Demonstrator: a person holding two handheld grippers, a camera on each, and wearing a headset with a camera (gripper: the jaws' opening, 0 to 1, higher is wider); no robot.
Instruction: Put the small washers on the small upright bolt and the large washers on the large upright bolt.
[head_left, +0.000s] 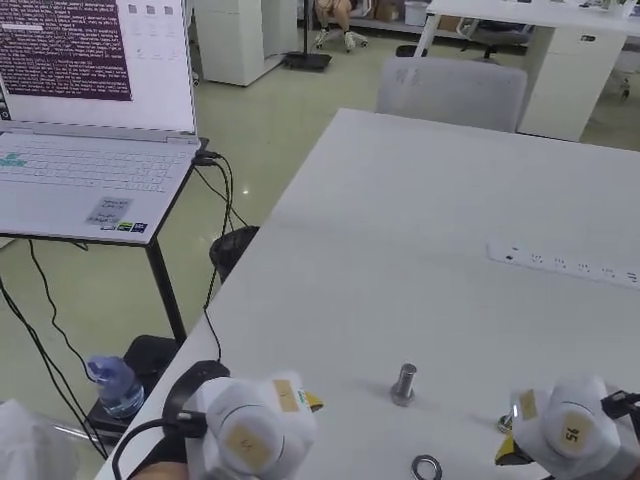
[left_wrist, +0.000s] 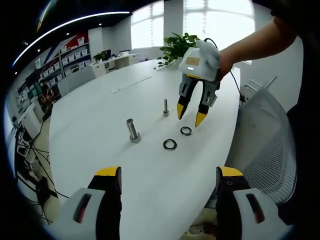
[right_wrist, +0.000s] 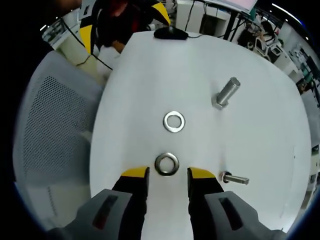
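— Steel washers, two of them, lie flat on the white counter (left_wrist: 100, 100), and neither is on a bolt yet. Your right claw (right_wrist: 168, 173) is spread apart, with one washer (right_wrist: 158, 165) sitting between its yellow tips.

— So have I got it?

— No, you grip nothing. In your left gripper view the right claw (left_wrist: 190, 117) hovers just above that washer (left_wrist: 186, 130), pointing down with its jaws apart. That stance suits pinching a flat ring by its rim.

— And my left?

— Your left claw (left_wrist: 169, 172) is wide open and empty, held back near the counter's edge. I'd guess that is to leave the right one room to work.

— Where are the bolts?

— The large bolt (left_wrist: 133, 131) stands head down, near the second washer (left_wrist: 170, 144). The small bolt (left_wrist: 165, 107) stands upright farther along, close to your right claw. Standing on their heads gives them a flat base, and the shafts point up so a ring can drop over.

— Which bolt takes this washer?

— I cannot say for sure. In your right gripper view the two rings look much alike. In the left gripper view the one under your claw seems the smaller, so the small bolt is my guess. Check the fit before you let go.
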